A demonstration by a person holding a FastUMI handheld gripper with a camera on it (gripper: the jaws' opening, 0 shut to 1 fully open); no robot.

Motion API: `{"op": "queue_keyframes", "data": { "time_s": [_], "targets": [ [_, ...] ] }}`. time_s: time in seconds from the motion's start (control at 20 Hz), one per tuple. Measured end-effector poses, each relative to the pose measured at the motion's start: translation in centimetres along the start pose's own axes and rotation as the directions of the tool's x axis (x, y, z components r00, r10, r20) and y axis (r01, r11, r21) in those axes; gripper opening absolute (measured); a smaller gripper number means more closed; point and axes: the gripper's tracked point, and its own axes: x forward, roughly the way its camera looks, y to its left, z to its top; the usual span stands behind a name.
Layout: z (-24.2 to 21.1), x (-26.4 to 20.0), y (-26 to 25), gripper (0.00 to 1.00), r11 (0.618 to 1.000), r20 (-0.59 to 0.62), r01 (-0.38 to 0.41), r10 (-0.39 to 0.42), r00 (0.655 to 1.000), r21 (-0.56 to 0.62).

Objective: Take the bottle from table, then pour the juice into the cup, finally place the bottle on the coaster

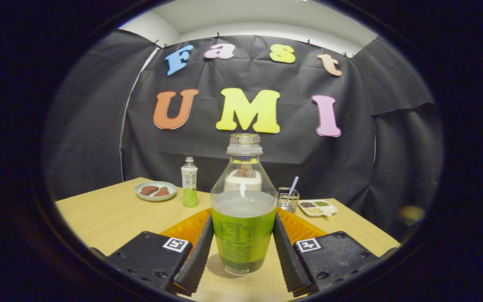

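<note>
Figure. The tool (241, 247) flanks the bottle (243, 209), which stands upright on the desk (111, 214), capless, with its base apparently resting on the wood between the two fingers (197, 251). Each finger lies against one side of the labelled lower body, so the tool appears to pinch the bottle, though how hard it presses cannot be judged. The liquid fills the bottle to about the shoulder. An orange ribbed mat (187, 228), probably the coaster, lies just behind the bottle and beyond the fingers. Seen through the clear upper bottle is a pale vessel (243, 180), possibly the cup; its exact place cannot be told.

Risks. The open mouth means that any early tilt or jerk during the lift would likely spill juice onto the desk or mat. The grip sits low on a smooth, rounded wall, so the bottle may swivel or slip between the fingers once lifted. The second bottle (189, 182), the plate (155, 191), the wire holder (287, 199) and the small tray (318, 207) stand beyond the mat, near the likely pouring path; a wide swing could knock them.
</note>
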Motion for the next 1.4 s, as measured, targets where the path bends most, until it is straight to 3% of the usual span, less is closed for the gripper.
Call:
{"op": "queue_keyframes", "data": {
  "time_s": [0.25, 0.5, 0.95, 1.1, 1.25, 1.4],
  "targets": [
    [-2.9, 2.8, 1.4, 0.79, 0.999, -0.048, -0.043, 0.043, 0.998, 0.002],
    [-5.6, 4.2, 0.8, 0.79, 0.999, -0.080, -0.038, 0.041, 0.996, 0.036],
    [-5.5, 4.3, 1.4, 0.81, 0.998, -0.046, -0.056, 0.056, 0.997, -0.011],
    [-5.0, 3.8, 1.7, 0.85, 0.997, -0.038, -0.075, 0.075, 0.996, 0.004],
    [-4.1, 3.1, 1.9, 1.00, 0.997, -0.027, -0.072, 0.072, 0.997, 0.011],
    [-2.8, 1.3, 1.9, 1.00, 0.997, -0.016, -0.062, 0.062, 0.998, 0.036]
  ]
}}
